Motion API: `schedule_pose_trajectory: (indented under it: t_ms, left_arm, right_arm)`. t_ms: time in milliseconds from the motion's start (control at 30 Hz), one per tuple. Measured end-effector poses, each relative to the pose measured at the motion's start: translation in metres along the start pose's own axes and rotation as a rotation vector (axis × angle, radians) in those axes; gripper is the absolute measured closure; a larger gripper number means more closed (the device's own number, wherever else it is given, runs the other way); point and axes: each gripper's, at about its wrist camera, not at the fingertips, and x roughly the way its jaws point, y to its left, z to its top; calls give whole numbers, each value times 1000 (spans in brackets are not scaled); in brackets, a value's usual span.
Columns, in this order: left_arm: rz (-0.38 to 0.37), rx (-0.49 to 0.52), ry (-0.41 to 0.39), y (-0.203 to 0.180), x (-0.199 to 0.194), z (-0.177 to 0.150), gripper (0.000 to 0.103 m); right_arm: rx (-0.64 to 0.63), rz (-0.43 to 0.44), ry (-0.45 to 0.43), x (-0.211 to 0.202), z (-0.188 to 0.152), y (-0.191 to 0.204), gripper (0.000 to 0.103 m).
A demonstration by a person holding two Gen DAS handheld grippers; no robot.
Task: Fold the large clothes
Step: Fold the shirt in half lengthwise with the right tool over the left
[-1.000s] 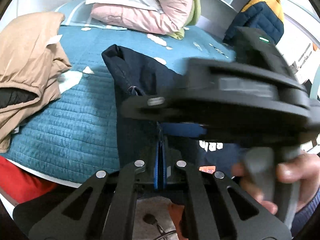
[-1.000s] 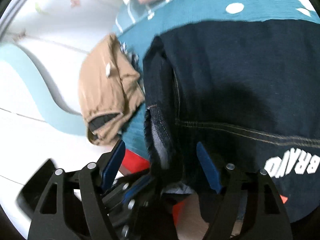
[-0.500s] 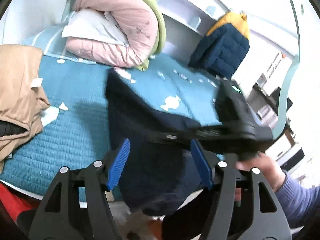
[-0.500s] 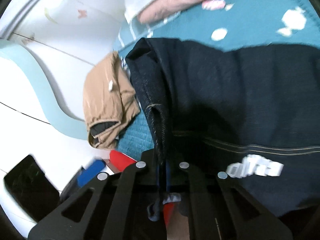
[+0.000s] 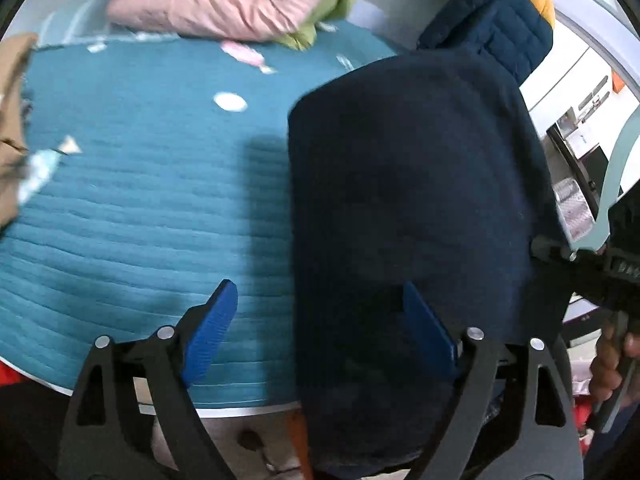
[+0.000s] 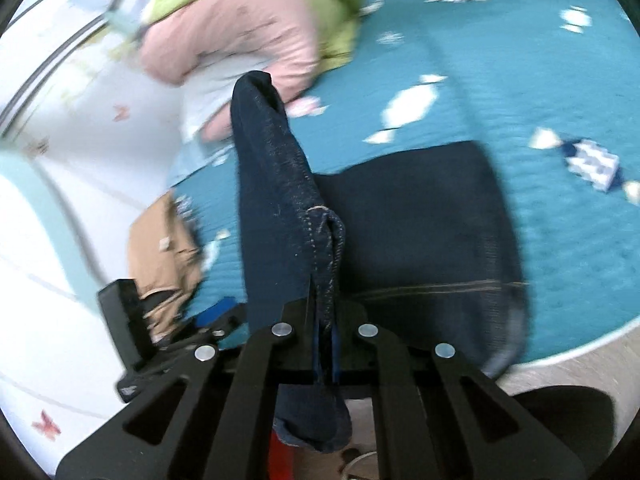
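Note:
A dark navy denim garment [image 5: 408, 208] hangs in front of the teal quilted bed [image 5: 140, 208], lifted off it. My left gripper [image 5: 320, 324] is open, its blue pads [image 5: 208, 328] spread at the garment's lower left edge, holding nothing. My right gripper [image 6: 324, 344] is shut on a stitched hem of the denim garment [image 6: 280, 208] and holds it up; the rest drapes over the bed [image 6: 560, 240]. The right gripper's body shows at the right edge of the left wrist view [image 5: 600, 264], and the left gripper shows low left in the right wrist view [image 6: 208, 320].
A tan garment [image 6: 160, 248] lies at the bed's left edge. Pink and green bedding [image 5: 224, 4] is piled at the head. A navy and yellow puffer jacket [image 5: 500, 20] sits at the back right. The bed's white front edge [image 5: 224, 410] is close below.
My left gripper opened and let go of the garment. My right gripper shut on the hem and lifted it up and right. Both views swung toward the bed's head.

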Motion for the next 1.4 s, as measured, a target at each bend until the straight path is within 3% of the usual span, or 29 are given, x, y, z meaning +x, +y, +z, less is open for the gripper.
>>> schedule_pose_trajectory:
  t_ms: [167,233,367,433,467,567,700,833,933,1000,1100,1200,1300,1400]
  left_arm:
    - [3,-23,52,-12,28,4,18]
    - [40,1,86,-19,42,0,18]
    - [79,-2,128,-20,69,-7,15]
    - [65,-27,134,-16,73,-7,13]
    - [55,-42,142,-13,74,-6,13]
    - [16,-84,155,-6,67,-5,13]
    - [-107,-154,183,2,62,-6,13]
    - [-80,-103,219,-11,75,-16,13]
    - [-88,-152,229,-8,82,-19,12]
    - [-85,-157,231,-8,84,-20,12]
    - [-65,-110,223,-14,83,-17,15]
    - [-78,-111,236,-16,85,-13,22]
    - [-71,-102,242,-22,90,-9,23]
    - [-77,-99,244,-23,89,-8,27]
  right_arm:
    - [103,-145,24,2,2,-65,99]
    - [160,-164,64,10,1,-89,99]
    - [213,-172,138,30,3,-101,92]
    - [216,-222,162,34,6,-102,70]
    - [236,-228,186,38,5,-104,46]
    - [294,-150,227,44,3,-115,45]
    - [373,-74,269,50,3,-130,44]
    - [386,-92,281,57,8,-130,41]
    - [375,-123,295,64,10,-127,37]
    - [384,-111,295,64,10,-127,36]
    - [424,-26,312,60,5,-127,37]
    - [421,-26,303,61,6,-123,37]
    - [431,-57,310,69,7,-126,29]
    - [453,-22,316,72,6,-125,30]
